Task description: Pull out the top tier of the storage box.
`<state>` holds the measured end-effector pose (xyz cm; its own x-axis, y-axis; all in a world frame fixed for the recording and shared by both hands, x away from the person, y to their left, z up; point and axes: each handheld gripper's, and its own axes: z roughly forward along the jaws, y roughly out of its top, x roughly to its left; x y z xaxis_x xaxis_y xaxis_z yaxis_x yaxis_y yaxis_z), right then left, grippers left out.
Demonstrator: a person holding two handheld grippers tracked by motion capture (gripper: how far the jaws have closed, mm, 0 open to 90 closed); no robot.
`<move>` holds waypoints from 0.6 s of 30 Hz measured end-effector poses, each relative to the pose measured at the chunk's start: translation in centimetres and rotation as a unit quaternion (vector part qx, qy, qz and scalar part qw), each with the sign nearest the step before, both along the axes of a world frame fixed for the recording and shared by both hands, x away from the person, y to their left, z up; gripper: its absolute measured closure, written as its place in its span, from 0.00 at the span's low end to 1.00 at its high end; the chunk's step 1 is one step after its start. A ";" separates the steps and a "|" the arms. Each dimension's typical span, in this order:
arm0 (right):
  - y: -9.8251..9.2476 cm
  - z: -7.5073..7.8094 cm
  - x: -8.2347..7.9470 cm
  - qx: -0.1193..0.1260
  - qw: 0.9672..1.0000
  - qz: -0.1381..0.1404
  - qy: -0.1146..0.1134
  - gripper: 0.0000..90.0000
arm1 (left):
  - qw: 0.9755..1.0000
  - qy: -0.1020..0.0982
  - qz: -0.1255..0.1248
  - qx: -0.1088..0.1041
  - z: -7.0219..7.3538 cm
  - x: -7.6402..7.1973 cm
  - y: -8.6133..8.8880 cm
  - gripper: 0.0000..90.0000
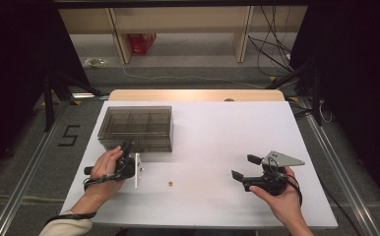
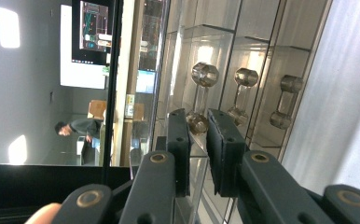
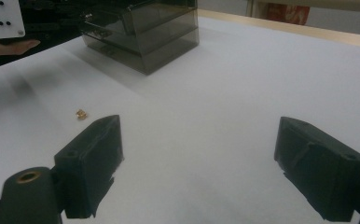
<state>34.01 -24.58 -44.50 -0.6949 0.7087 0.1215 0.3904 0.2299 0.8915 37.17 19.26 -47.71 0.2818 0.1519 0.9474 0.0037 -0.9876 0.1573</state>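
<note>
Grey floor [image 1: 25, 147], wooden shelving [image 1: 178, 22], black curtains [image 1: 11, 59] flanking

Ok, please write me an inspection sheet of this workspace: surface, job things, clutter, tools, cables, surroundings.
Surface: white table, wooden far edge.
Job's things: smoky clear drawer box at far left; small brass piece lies loose near the front.
Clutter: nothing seen on the table.
Tools: left tool is at the box front, jaws nearly closed around a drawer knob; right tool is open, holding nothing, above the table.
Cables: black cables on the floor behind the table.
Surroundings: red box under a wooden shelf, floor mark "5".
</note>
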 end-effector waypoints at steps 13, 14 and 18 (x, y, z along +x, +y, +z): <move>0.0 0.0 0.0 0.002 1.000 0.001 -0.001 0.18 | 1.000 0.004 -0.004 0.002 0.1 -0.4 0.1 0.88; 0.0 0.0 0.0 0.002 1.000 0.001 -0.001 0.18 | 1.000 0.004 -0.005 0.003 0.1 -0.4 0.1 0.88; 0.0 0.0 0.0 0.002 1.000 0.001 -0.001 0.18 | 1.000 0.004 -0.005 0.002 0.1 -0.5 0.1 0.88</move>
